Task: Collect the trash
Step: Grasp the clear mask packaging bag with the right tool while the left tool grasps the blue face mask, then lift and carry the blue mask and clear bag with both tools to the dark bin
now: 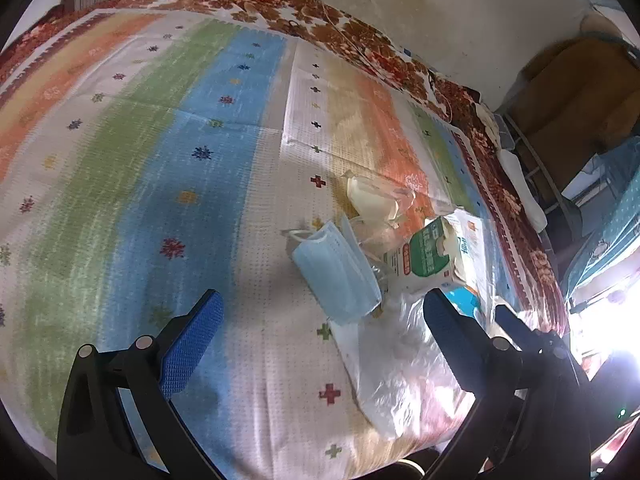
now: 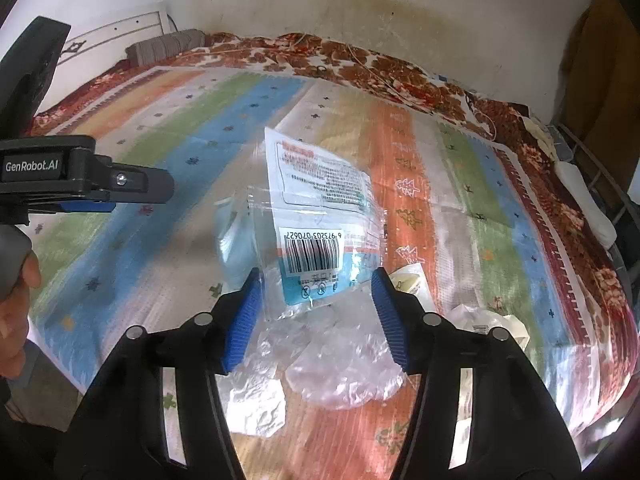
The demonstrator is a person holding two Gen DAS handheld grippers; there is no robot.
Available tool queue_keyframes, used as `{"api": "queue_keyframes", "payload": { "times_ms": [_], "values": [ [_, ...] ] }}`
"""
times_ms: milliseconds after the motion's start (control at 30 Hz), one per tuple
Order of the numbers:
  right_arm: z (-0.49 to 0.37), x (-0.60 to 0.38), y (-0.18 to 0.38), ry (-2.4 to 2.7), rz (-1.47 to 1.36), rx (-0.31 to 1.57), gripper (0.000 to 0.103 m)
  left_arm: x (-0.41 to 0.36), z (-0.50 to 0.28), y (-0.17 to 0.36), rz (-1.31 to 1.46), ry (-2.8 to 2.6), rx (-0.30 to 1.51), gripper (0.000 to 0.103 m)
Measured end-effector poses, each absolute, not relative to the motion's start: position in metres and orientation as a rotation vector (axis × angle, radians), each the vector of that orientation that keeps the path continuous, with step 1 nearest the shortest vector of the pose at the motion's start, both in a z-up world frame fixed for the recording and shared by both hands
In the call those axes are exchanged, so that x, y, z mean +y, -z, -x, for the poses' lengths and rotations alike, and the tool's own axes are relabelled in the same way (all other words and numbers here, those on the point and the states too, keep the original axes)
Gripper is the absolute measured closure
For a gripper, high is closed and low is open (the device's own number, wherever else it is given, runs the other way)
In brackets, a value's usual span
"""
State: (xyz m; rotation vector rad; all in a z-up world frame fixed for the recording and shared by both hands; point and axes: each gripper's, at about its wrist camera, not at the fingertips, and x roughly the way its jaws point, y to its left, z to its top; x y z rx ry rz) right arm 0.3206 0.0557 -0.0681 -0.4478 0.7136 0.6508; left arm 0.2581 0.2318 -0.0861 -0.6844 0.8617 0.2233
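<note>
Trash lies on a striped bed sheet point(image 1: 160, 160). In the left wrist view a blue face mask point(image 1: 336, 276) lies beside a green and white carton point(image 1: 432, 256), crumpled wrappers point(image 1: 380, 200) and a clear plastic bag point(image 1: 400, 368). My left gripper point(image 1: 324, 328) is open just before the mask, holding nothing. In the right wrist view my right gripper point(image 2: 316, 316) is open, its blue pads either side of a clear barcoded packet point(image 2: 316, 216) and crumpled clear plastic point(image 2: 340, 364). The packet looks blurred. The left gripper's body point(image 2: 80, 180) shows at the left edge.
A floral red blanket point(image 2: 400, 76) borders the sheet along the wall and the right side. A striped pillow point(image 2: 168, 46) lies at the far end. More wrappers point(image 2: 480, 316) lie right of the right gripper. Furniture point(image 1: 576, 100) stands beyond the bed's right edge.
</note>
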Motion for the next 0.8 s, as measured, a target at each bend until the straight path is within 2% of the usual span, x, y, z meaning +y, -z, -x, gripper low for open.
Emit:
{"api": "queue_keyframes", "payload": {
  "times_ms": [167, 267, 367, 567, 667, 700, 733, 800],
  "values": [
    [-0.329, 0.057, 0.074, -0.643, 0.437, 0.733, 0.084, 0.232, -0.271, 0.097, 0.711, -0.229, 0.875, 0.006],
    [-0.334, 0.051, 0.073, -0.634, 0.409, 0.738, 0.095, 0.229, -0.278, 0.106, 0.713, -0.234, 0.891, 0.010],
    [-0.340, 0.042, 0.069, -0.630, 0.364, 0.756, 0.100, 0.226, -0.286, 0.113, 0.710, -0.236, 0.904, 0.014],
    [-0.357, 0.021, 0.065, -0.621, 0.250, 0.816, 0.102, 0.211, -0.302, 0.119, 0.679, -0.209, 0.913, 0.035],
    [-0.359, 0.015, 0.063, -0.621, 0.234, 0.818, 0.102, 0.201, -0.309, 0.121, 0.640, -0.206, 0.926, 0.058],
    [-0.359, 0.014, 0.062, -0.623, 0.235, 0.816, 0.102, 0.198, -0.311, 0.121, 0.612, -0.222, 0.938, 0.078],
    [-0.359, 0.013, 0.062, -0.623, 0.241, 0.812, 0.102, 0.194, -0.313, 0.122, 0.556, -0.266, 0.966, 0.092],
    [-0.358, 0.010, 0.058, -0.624, 0.256, 0.795, 0.103, 0.193, -0.312, 0.122, 0.528, -0.275, 0.975, 0.099]
  ]
}}
